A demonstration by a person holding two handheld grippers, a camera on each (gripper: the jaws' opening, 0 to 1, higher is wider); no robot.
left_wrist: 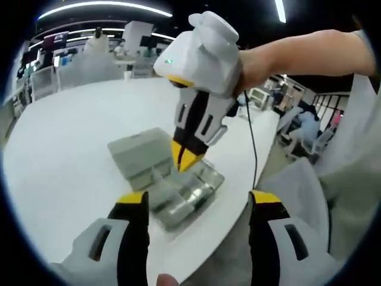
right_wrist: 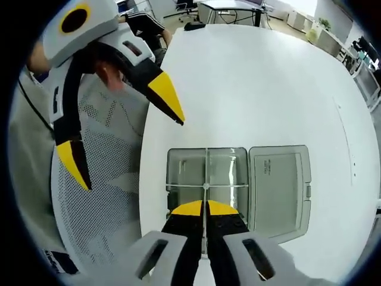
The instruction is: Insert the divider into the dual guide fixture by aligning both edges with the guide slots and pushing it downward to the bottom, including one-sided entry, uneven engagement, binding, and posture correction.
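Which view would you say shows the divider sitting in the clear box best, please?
The right gripper view: it looks straight down on the divider crossing the box. The left gripper view sees the box obliquely, with the right hand-held gripper covering its middle.

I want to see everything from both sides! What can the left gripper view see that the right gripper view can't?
Left gripper view alone: the whole right gripper from outside, its tips down in the box, a person's arm holding it, and desks far behind.

Right gripper view alone: straight down into the box, with its thin divider between closed jaws, its opened lid, and the left gripper, jaws spread wide.

Both: the box and the white table.
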